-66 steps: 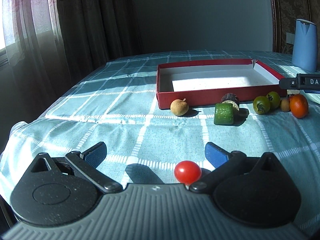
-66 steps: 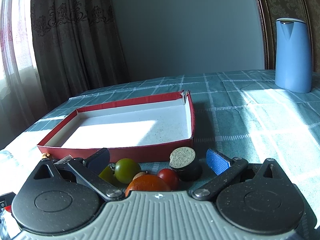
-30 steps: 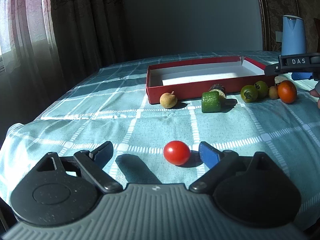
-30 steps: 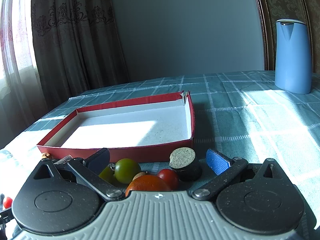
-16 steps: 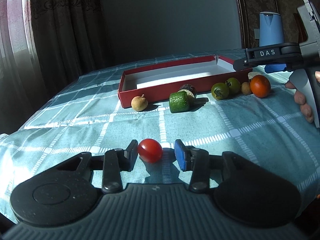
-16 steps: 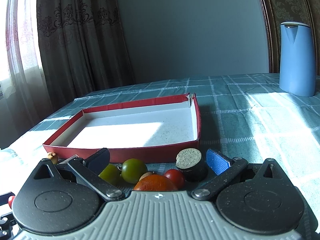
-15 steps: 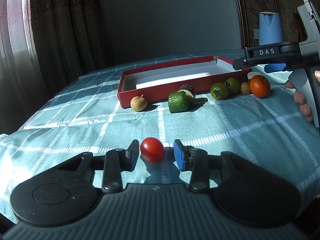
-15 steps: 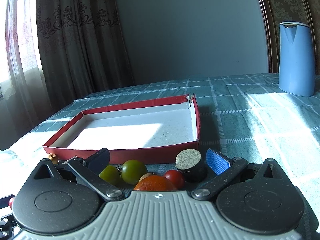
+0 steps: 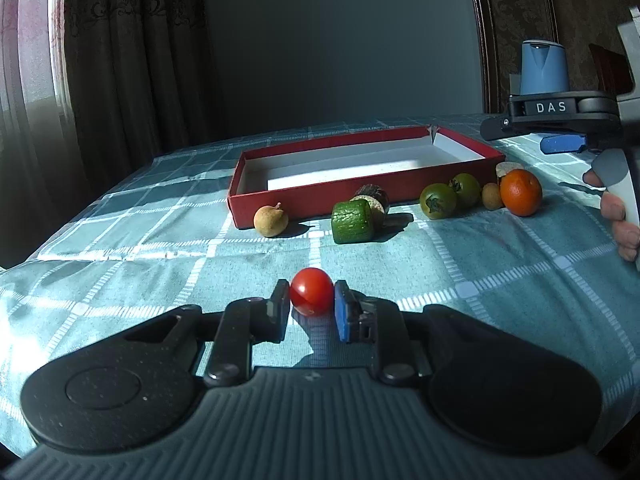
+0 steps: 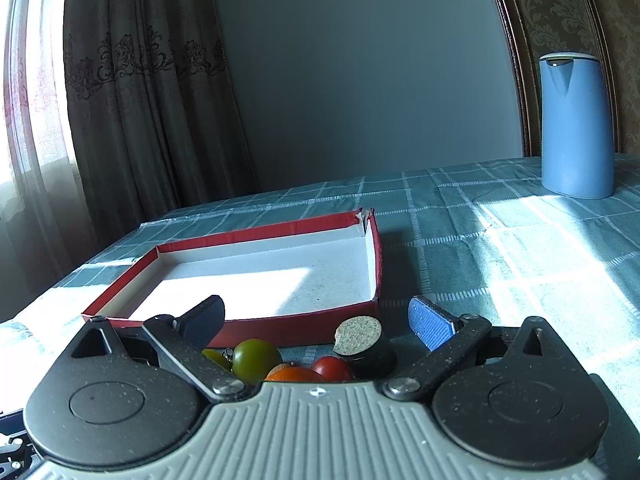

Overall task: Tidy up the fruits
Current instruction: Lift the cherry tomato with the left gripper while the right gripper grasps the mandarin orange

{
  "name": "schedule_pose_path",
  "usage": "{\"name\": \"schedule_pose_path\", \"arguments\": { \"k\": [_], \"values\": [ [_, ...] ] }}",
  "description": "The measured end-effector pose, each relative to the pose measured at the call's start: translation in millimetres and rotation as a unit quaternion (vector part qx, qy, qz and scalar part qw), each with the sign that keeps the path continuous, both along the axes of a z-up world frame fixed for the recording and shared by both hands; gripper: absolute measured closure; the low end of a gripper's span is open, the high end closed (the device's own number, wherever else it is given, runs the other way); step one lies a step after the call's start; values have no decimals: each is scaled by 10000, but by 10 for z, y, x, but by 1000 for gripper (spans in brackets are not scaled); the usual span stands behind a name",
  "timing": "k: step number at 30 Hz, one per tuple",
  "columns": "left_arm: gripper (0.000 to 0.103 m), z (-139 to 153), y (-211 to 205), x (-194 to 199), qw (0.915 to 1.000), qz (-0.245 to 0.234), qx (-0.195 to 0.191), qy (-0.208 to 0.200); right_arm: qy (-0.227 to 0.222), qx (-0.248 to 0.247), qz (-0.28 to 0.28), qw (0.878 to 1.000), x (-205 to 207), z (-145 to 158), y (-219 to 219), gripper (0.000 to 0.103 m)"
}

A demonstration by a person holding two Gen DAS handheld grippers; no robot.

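Note:
My left gripper (image 9: pixel 311 300) is shut on a red cherry tomato (image 9: pixel 311 291) over the checked cloth, well in front of the red box (image 9: pixel 312 196). Along the box's front lie a tan longan (image 9: pixel 271 220), a green block (image 9: pixel 353 222), a dark cork-topped piece (image 9: pixel 375 200), two green tomatoes (image 9: pixel 438 200), a small brown fruit (image 9: pixel 491 196) and an orange (image 9: pixel 520 192). My right gripper (image 10: pixel 316 318) is open, held above the orange (image 10: pixel 294 374), a green tomato (image 10: pixel 256 356), a red tomato (image 10: pixel 331 368) and a cork-topped piece (image 10: pixel 362 340), just before the box (image 10: pixel 304 324). It also shows at the right of the left wrist view (image 9: pixel 560 136).
A blue kettle (image 10: pixel 576 124) stands at the back right of the table. Dark curtains hang at the left by the window. The cloth drops away at the table's left edge (image 9: pixel 24 268).
My left gripper's fingers closed from wide open onto the red cherry tomato. The right gripper stayed open and rose slightly above the fruits by the box.

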State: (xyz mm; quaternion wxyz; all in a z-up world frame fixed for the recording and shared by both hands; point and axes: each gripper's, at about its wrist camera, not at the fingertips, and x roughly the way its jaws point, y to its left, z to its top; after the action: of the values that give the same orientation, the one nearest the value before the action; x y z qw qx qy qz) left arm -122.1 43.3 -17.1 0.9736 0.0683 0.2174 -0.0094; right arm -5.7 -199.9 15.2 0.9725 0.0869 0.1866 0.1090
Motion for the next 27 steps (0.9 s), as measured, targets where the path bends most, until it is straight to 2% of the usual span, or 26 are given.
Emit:
{"name": "schedule_pose_path", "arguments": {
  "k": [5, 10, 12, 15, 18, 21, 27],
  "values": [
    [81, 101, -30, 115, 9998, -111, -30, -148, 116, 327, -219, 9992, -77, -2, -295, 3],
    [81, 128, -99, 219, 9996, -226, -17, -193, 478, 115, -236, 9985, -179, -120, -548, 3],
    [81, 113, -126, 243, 9995, -245, -13, -183, 568, 196, -99, 9981, -219, -136, -590, 3],
    [80, 87, -145, 263, 9996, -245, -2, -133, 635, 129, 132, 9978, -225, -152, -518, 6],
    [80, 66, -154, 262, 9997, -235, 28, -108, 703, -90, 424, 9966, -210, -159, -376, 20],
    [80, 65, -138, 263, 9996, -259, -9, -98, 754, -28, 681, 9948, -203, -159, -297, 26],
    [80, 40, -122, 266, 9997, -236, 12, -65, 713, -32, 975, 9927, -182, -127, -141, 26]
  ]
}}
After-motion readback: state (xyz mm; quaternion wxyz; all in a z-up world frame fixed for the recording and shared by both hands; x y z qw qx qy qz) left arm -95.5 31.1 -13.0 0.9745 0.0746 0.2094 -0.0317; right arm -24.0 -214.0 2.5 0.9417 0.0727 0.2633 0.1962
